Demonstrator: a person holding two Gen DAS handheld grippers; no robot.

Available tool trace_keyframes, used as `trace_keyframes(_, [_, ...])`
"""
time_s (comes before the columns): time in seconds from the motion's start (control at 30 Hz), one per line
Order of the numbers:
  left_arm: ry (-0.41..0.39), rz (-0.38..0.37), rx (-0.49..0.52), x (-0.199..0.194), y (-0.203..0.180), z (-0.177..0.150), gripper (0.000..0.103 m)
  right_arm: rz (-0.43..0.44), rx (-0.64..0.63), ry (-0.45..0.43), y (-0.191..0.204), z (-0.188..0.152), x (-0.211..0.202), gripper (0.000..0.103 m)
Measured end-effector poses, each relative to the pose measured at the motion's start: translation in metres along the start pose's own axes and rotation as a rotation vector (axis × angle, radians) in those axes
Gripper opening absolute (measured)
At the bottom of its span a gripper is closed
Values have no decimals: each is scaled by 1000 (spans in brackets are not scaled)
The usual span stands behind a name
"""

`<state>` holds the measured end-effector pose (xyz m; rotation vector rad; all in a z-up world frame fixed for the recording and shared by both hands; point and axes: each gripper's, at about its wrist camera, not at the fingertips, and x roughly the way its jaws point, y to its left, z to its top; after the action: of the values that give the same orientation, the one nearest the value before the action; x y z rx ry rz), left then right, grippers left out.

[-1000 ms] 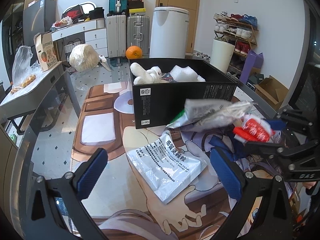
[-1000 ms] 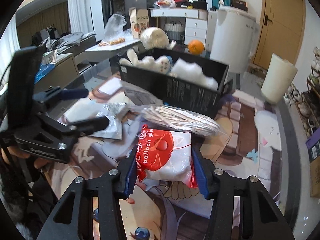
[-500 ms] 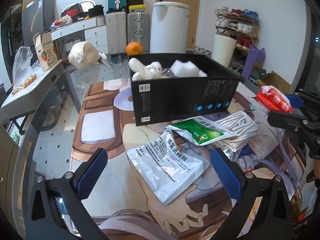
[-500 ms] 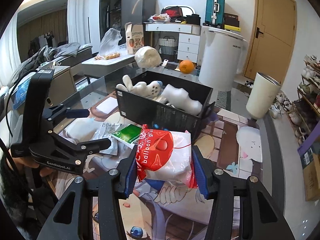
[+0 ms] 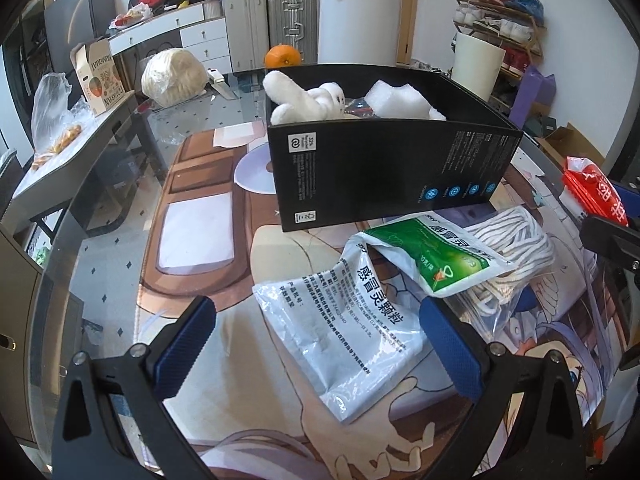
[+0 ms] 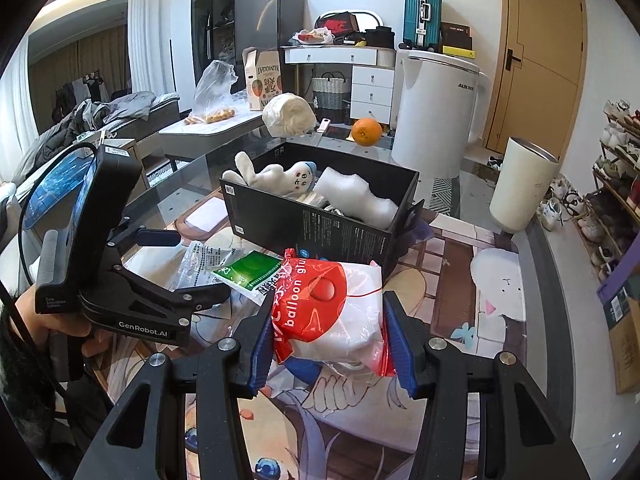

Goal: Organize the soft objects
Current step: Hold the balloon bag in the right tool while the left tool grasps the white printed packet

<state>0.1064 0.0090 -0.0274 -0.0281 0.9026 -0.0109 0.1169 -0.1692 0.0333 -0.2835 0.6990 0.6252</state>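
The right hand-held gripper is clamped on a red-and-white packet, the black box just beyond it, so carrying and dropping comes next, while the left hand-held gripper hangs open above the white pouch.

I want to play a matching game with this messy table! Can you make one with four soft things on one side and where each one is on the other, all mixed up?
Things:
1. white plush toy
2. red and white balloon bag
3. green packet
4. bundle of white cord

Places:
A. under the green packet, on the mat
B. inside the black box
C. squeezed between the fingers of the right gripper
D. lying across the white printed pouch and the cord

Pairs: 1-B, 2-C, 3-D, 4-A
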Motion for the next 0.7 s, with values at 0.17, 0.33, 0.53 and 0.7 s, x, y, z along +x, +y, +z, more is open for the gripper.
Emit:
trace_keyframes(0.17, [0, -32, -4, -2, 1, -2, 96, 2, 2, -2, 0, 0, 1, 50])
trace_keyframes(0.33, [-11, -69, 9, -4, -3, -4, 80, 3, 15, -2, -1, 0, 4, 50])
trace_keyframes(0.53, [-47, -70, 25, -9, -6, -7, 58, 1, 25, -1, -2, -1, 7, 50])
trace_keyframes(0.7, [-62, -71, 25, -12, -5, -9, 50, -3, 25, -4, -2, -1, 8, 50])
